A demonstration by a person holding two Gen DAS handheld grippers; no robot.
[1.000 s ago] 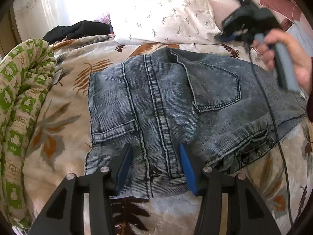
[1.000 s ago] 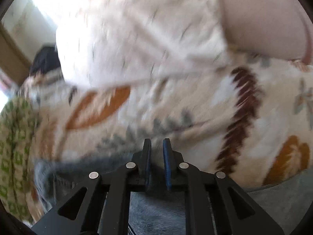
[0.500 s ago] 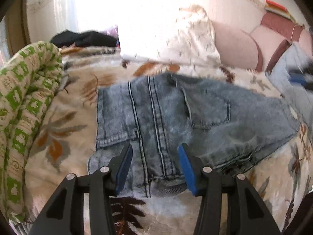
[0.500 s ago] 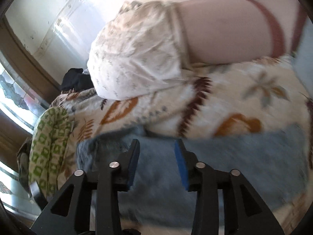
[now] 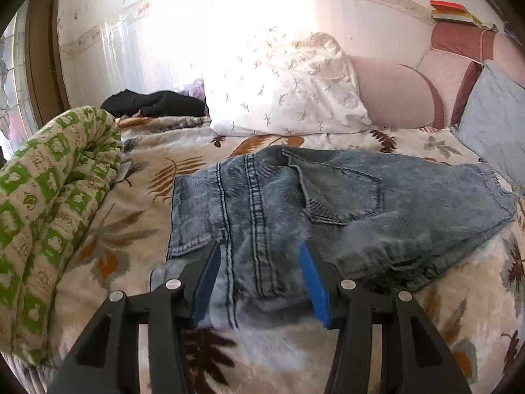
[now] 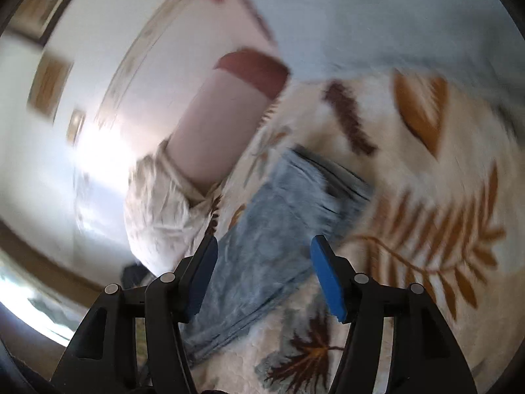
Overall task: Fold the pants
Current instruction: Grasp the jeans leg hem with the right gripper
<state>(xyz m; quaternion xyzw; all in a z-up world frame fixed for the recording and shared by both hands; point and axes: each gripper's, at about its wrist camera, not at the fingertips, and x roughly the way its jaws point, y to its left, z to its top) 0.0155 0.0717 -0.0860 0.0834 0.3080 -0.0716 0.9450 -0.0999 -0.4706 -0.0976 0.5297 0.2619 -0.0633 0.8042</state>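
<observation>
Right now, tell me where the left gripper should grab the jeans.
Take the jeans at the near folded edge, coming low from the front. That edge lies flat between the open left gripper pads, with the blanket bare below it.

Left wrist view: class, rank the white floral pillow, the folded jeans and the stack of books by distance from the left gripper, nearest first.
1. Folded jeans: right at the left gripper, lying on the bed under and just ahead of its open fingers.
2. White floral pillow: beyond the jeans, leaning at the head of the bed, centre.
3. Stack of books: farthest, top right, on the pink headboard.
</observation>
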